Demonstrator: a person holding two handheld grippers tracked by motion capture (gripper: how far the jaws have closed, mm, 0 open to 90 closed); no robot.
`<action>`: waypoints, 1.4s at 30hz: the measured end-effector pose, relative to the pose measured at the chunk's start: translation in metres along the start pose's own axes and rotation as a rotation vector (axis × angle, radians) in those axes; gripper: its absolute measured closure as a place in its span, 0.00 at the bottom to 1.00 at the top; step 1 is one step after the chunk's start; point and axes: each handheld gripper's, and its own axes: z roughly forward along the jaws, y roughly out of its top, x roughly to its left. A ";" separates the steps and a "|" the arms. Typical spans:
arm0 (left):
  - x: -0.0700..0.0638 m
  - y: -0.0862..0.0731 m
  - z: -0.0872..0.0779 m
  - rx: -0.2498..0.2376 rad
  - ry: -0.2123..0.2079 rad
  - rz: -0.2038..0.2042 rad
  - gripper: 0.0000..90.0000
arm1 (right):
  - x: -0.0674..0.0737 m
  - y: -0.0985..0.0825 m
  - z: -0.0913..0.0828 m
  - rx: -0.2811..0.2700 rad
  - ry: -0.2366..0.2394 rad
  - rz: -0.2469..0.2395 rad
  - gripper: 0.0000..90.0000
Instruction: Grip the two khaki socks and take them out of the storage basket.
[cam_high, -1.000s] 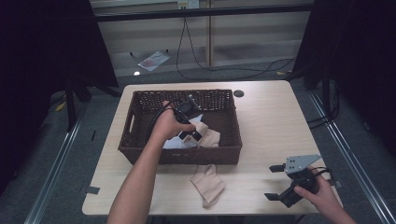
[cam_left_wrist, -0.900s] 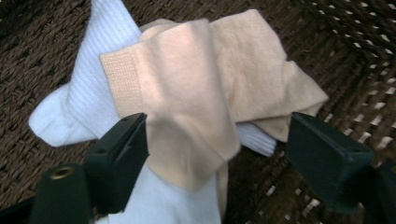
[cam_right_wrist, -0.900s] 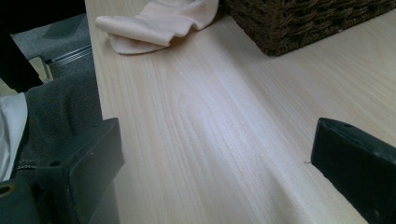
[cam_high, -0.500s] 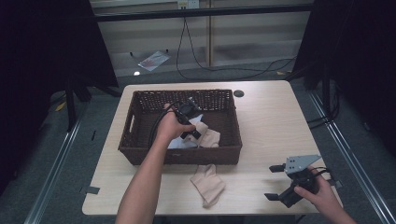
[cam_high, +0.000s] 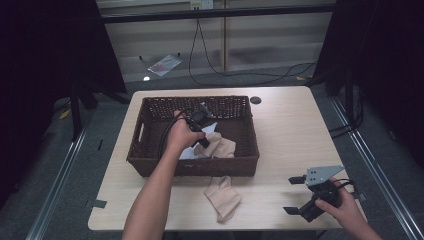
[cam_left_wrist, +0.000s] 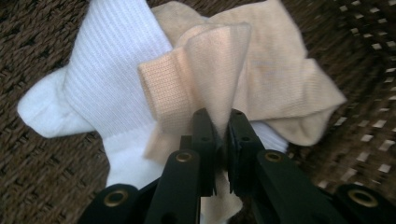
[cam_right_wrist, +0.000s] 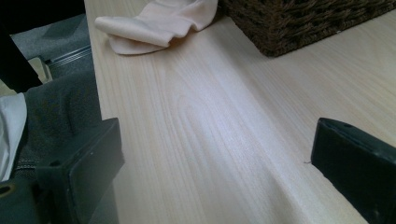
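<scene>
Now, starting at the left, our left gripper (cam_left_wrist: 218, 135) is down inside the wicker basket (cam_high: 150, 112), its fingers (cam_left_wrist: 204, 140) closed tight on a pinched fold of a beige sock (cam_left_wrist: 219, 60). That sock rises straight ahead of the fingers, cuff toward us, its body trailing off to the right over a white ribbed sock (cam_left_wrist: 112, 70) lying on the basket floor. We judge the next move turns on this: the grip sits at the fold, so a lift would likely bring the beige sock up and off the white one.

Further right, a second beige sock (cam_high: 222, 196) lies on the counter (cam_high: 295, 130) just in front of the basket. Our right gripper (cam_high: 299, 196) rests near the counter's front right corner, well apart from it, fingers spread wide and holding nothing.
</scene>
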 end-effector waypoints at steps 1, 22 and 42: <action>-0.001 0.000 -0.002 -0.002 -0.001 -0.002 0.93 | 0.000 0.000 0.000 0.001 0.001 0.001 0.02; -0.021 0.002 -0.067 -0.006 -0.076 0.022 0.93 | 0.000 0.000 0.001 0.003 0.002 0.000 0.02; -0.047 -0.005 -0.102 0.015 -0.129 0.097 0.93 | 0.000 0.000 0.001 0.003 0.005 0.000 0.02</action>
